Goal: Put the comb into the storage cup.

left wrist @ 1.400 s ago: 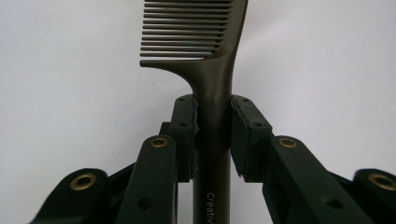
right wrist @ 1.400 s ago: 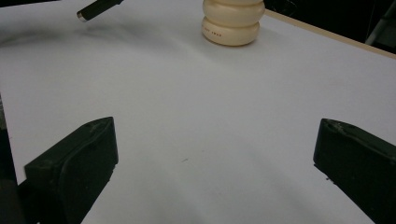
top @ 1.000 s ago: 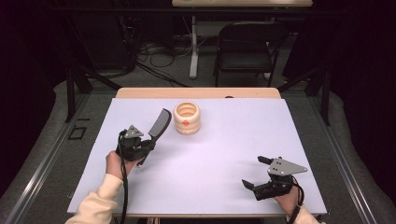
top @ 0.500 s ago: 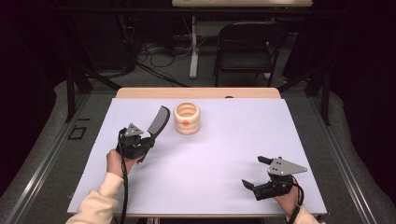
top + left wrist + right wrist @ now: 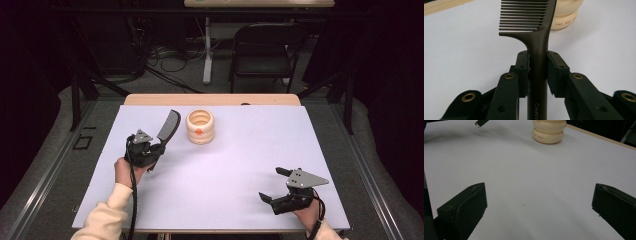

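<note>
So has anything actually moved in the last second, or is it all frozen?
Nothing has visibly changed. The left gripper is still clamped on the comb handle, lifted beside the cream holder; the right gripper still rests open near the table's front edge.

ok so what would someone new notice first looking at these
First, the dark comb clamped by its handle in the left tongs, raised over the table's left half with its teeth end pointing toward the cream ribbed pot near the far edge. Then the right tongs, wide open with nothing between them, low at the near right corner of the white table.
</note>
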